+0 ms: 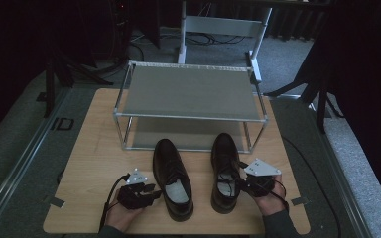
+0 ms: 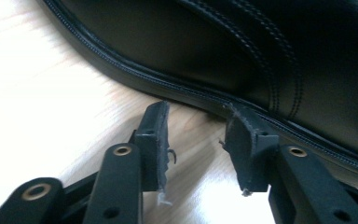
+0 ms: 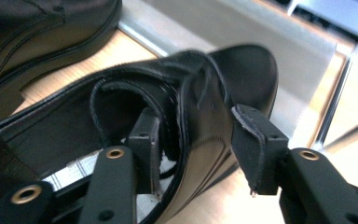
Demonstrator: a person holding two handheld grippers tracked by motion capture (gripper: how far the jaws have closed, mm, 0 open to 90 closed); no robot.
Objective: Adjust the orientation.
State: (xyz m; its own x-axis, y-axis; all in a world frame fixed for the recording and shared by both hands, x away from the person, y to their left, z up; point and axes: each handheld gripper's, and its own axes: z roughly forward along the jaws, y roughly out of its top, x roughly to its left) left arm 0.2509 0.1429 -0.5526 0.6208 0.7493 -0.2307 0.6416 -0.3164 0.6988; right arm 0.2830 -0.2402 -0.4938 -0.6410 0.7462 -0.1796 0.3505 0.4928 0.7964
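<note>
- Table (image 1: 94,148): light wooden top with rounded corners, resting on a grey carpeted floor (image 1: 15,144).
- Shoe rack (image 1: 191,91): metal frame with two grey tiers, standing at the far edge of the table, centred.
- White metal frame (image 1: 223,25): on the floor beyond the far edge.
- Black cables (image 1: 144,44): lying on the floor beyond the far edge.
</note>
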